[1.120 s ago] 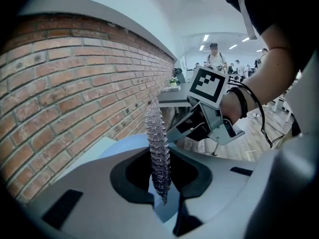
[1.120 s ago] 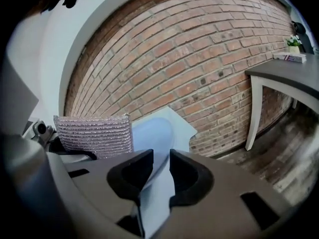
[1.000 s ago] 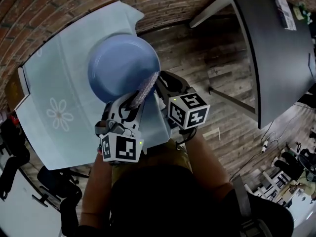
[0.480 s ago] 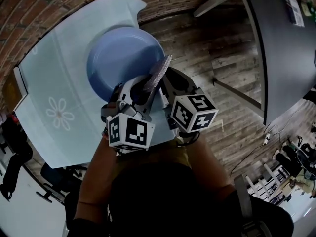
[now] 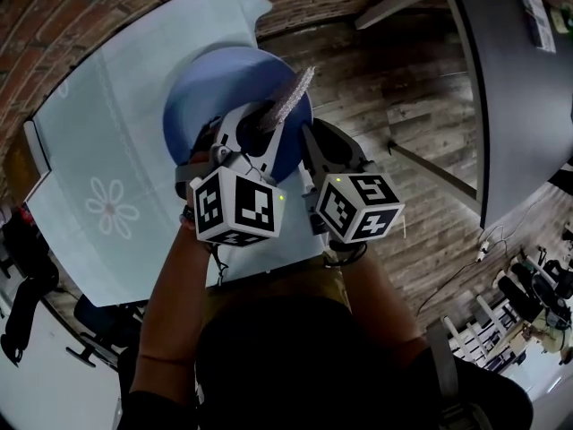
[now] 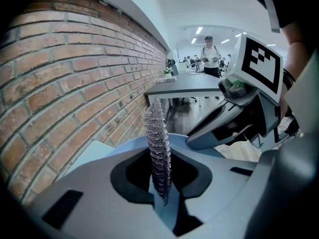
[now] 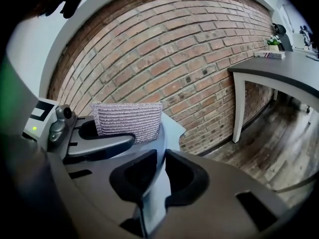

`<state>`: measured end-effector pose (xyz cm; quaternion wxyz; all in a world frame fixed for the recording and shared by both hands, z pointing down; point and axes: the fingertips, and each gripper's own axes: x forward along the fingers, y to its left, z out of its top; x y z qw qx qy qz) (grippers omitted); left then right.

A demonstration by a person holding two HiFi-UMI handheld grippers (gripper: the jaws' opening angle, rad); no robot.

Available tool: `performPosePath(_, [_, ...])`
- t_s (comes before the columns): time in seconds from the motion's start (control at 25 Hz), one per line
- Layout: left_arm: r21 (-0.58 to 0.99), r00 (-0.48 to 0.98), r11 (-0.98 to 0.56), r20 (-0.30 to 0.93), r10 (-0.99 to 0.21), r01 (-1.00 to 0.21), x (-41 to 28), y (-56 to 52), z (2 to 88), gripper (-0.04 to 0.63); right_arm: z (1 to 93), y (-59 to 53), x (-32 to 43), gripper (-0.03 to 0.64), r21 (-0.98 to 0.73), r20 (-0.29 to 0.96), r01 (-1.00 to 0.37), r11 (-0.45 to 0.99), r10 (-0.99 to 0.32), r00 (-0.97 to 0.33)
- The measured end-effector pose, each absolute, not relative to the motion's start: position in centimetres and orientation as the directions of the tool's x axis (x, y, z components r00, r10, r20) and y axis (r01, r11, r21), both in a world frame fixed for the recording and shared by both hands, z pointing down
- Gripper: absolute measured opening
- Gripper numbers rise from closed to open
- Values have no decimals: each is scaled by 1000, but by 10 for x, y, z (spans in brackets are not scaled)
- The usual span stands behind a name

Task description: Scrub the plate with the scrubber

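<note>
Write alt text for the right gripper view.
The right gripper is shut on the rim of a blue plate. Just beyond, the left gripper holds a silver scrubber beside the plate, with a brick wall behind.

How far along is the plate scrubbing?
Done: the left gripper is shut on the scrubber, and the right gripper is shut on the rim of the blue plate. In hand: the scrubber sits at the plate's edge. Left: the scrubbing itself; how much is finished cannot be told.
</note>
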<state>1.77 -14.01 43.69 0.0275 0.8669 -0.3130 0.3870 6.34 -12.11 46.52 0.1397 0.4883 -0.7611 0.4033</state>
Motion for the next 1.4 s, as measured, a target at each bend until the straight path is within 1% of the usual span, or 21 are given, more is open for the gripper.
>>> performPosePath(0.36, [-257, 437, -767, 697, -569, -588, -20, -175, 441, 74, 467, -129, 62, 69, -439, 634, -881, 175, -635, -441])
performPosePath(0.52, [-300, 383, -737, 703, -600, -605, -44, -186, 441, 74, 468, -129, 61, 69, -428, 639, -886, 176, -634, -435])
performPosePath(0.84, [-308, 288, -685, 739, -610, -660, -87, -186, 442, 74, 467, -131, 62, 69, -411, 653, -893, 180, -626, -427])
performPosePath(1.08, [-304, 206, -652, 784, -585, -694, -122, -173, 439, 74, 467, -129, 62, 69, -406, 655, -892, 196, -619, -434])
performPosePath(1.4, [-218, 178, -645, 853, -491, -733, -146, -130, 436, 74, 466, -127, 61, 69, -412, 653, -887, 209, -611, -447])
